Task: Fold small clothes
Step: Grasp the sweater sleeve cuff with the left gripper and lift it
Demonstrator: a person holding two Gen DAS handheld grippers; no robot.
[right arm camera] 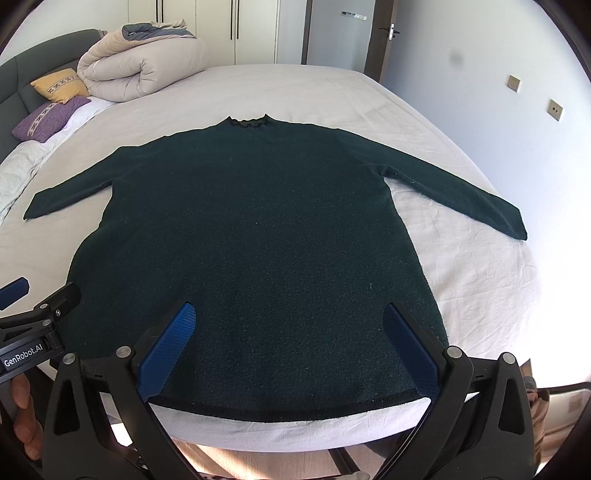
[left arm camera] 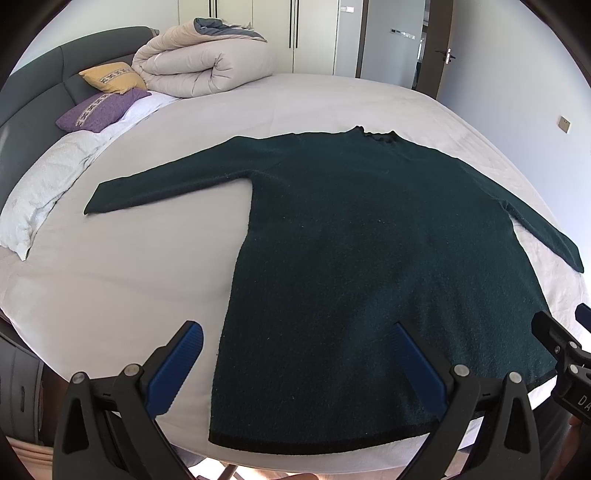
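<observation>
We see a dark green, long-sleeved knitted sweater (left arm camera: pixel 369 258) lying flat and face-down or face-up (we cannot tell which) on a wide bed covered by a pale grey-white sheet (left arm camera: pixel 147 266); its frilled black collar (left arm camera: pixel 376 137) points toward the far side of the bed, its black-edged hem (right arm camera: pixel 295 408) lies along the near edge; both sleeves are spread outward, the left sleeve (left arm camera: pixel 162 184) reaching toward the pillows, the right sleeve (right arm camera: pixel 461 194) toward the wall. We hold the left tongs (left arm camera: pixel 299 343) just above the hem's left corner, its blue ribbed pads (left arm camera: pixel 177 369) spread wide apart, one over bare sheet and one over the knit, gripping nothing; the right tongs (right arm camera: pixel 290 328) hangs over the hem's right part, likewise wide open and empty, both of its blue pads (right arm camera: pixel 168 347) over the sweater. Each tool shows at the edge of the other's view; in the right wrist view we see fingers of a hand (right arm camera: pixel 24 417) beneath the left tool's black body. At the head of the bed lie a rolled beige quilt (left arm camera: pixel 199 62), a yellow patterned cushion (left arm camera: pixel 110 77), a purple patterned cushion (left arm camera: pixel 99 110) and a white pillow (left arm camera: pixel 44 195), all well apart from the sweater; a dark grey padded headboard (left arm camera: pixel 44 77) stands behind them; white wardrobe doors (left arm camera: pixel 295 33) stand beyond the bed.
</observation>
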